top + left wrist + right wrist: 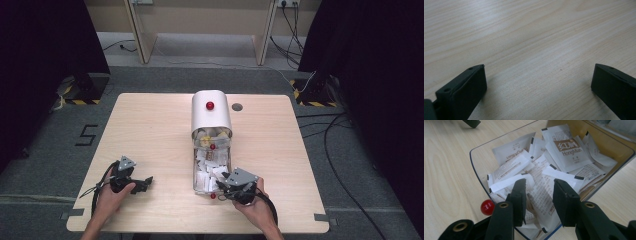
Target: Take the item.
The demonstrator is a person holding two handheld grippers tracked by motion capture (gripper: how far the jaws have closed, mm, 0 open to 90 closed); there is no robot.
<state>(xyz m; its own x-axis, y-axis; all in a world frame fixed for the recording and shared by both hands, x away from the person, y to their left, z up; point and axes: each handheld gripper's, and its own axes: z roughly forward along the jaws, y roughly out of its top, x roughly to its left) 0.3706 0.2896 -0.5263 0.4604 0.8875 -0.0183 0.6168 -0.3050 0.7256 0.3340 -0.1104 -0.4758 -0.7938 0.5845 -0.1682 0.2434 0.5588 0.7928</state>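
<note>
High view gives the whole layout: a wooden bench (150, 130) w/ a clear drawer-like tray (196, 175) of white sachets (206, 172) pulled out toward 6 o'clock from a rounded white cover (211, 116) at bench centre. The cover carries a red knob (210, 105) on top; a second red knob (213, 196) sits at the tray's near end. The left claw (146, 182) rests on the bench at about 7 o'clock from the tray, well apart from it; the right claw (225, 181) is at the tray's near end, roughly 5 o'clock.

Right claw view adds what the high view can't resolve: the right claw (539, 195) has its jaws over the sachets (541, 185), part-way apart, w/ one sachet lying between them (whether the pads actually press on it can't be told). Print on the packets reads "HongMian". The red knob (487, 207) shows at 8 o'clock beside the tray's rim (474, 165).

Left claw view: the left claw (539, 75) is wide open, w/ bare bench (529, 37) grain between the jaws.

The tray's far end is hidden under the cover, and the small print on the sachets is too small to read.
</note>
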